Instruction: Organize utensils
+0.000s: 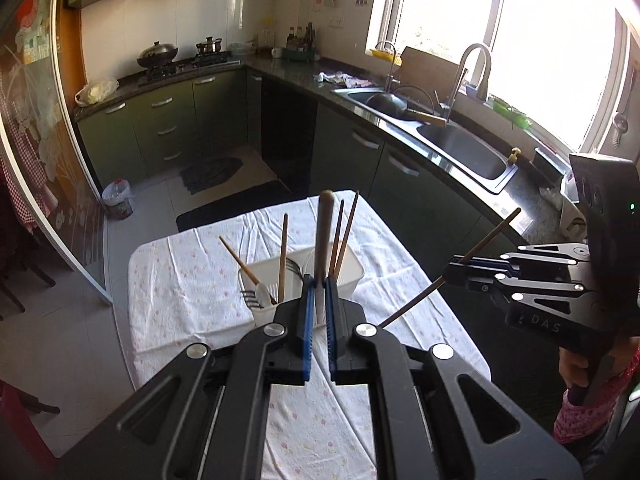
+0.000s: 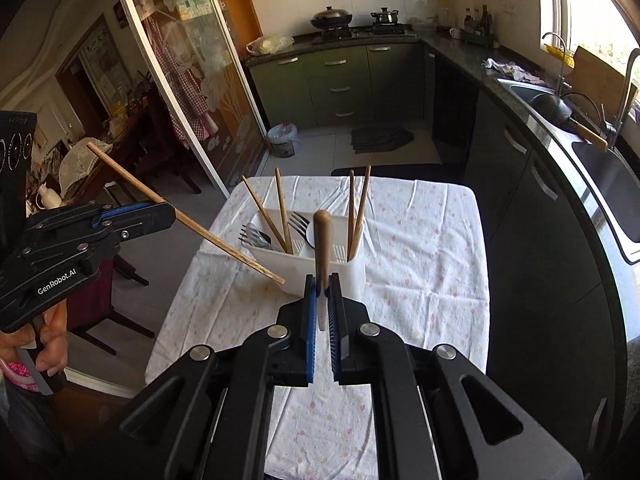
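Note:
A white utensil holder (image 1: 344, 276) (image 2: 340, 268) stands on the table with several chopsticks, forks and a spoon in it. In the left wrist view, the gripper in front (image 1: 318, 280) is shut on a wooden-handled knife (image 1: 323, 232), held upright over the holder. The other gripper (image 1: 450, 274) at right is shut on a single chopstick (image 1: 486, 238). In the right wrist view, the gripper in front (image 2: 323, 280) is shut on a wooden-handled knife (image 2: 321, 240), and the other gripper (image 2: 170, 214) at left holds a chopstick (image 2: 188, 216) slanting toward the holder.
The table carries a white floral cloth (image 1: 192, 272) (image 2: 420, 248). A dark counter with a sink (image 1: 464, 148) (image 2: 608, 184) runs along the right. A glass sliding door (image 2: 188, 80) and a chair (image 2: 108, 292) stand on the left. A bin (image 2: 283, 138) is on the floor.

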A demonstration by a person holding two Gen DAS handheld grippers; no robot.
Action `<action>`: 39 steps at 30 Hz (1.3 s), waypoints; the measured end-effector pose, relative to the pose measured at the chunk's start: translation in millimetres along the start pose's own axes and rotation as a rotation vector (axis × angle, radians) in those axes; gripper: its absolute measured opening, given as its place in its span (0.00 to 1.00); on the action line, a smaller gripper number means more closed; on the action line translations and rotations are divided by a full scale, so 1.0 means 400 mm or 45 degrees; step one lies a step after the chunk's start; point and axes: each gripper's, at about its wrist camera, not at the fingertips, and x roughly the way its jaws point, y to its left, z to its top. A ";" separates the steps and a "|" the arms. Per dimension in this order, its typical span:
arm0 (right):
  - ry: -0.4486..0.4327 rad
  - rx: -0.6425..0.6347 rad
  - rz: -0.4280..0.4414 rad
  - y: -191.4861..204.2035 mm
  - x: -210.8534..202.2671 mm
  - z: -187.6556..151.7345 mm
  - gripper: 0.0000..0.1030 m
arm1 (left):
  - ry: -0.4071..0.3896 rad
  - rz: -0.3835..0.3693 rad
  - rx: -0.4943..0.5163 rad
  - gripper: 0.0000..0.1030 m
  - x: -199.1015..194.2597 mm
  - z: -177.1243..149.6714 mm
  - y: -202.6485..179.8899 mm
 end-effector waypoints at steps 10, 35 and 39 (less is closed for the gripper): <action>-0.198 0.028 -0.040 0.015 -0.080 0.144 0.06 | -0.075 0.135 0.022 0.05 0.026 0.104 -0.010; -0.041 0.031 -0.158 -0.007 0.234 0.033 0.37 | 0.087 0.122 -0.060 0.67 0.263 -0.062 0.099; -0.256 0.020 -0.170 0.016 0.088 -0.065 0.68 | -0.194 0.086 -0.074 0.93 0.117 -0.110 0.089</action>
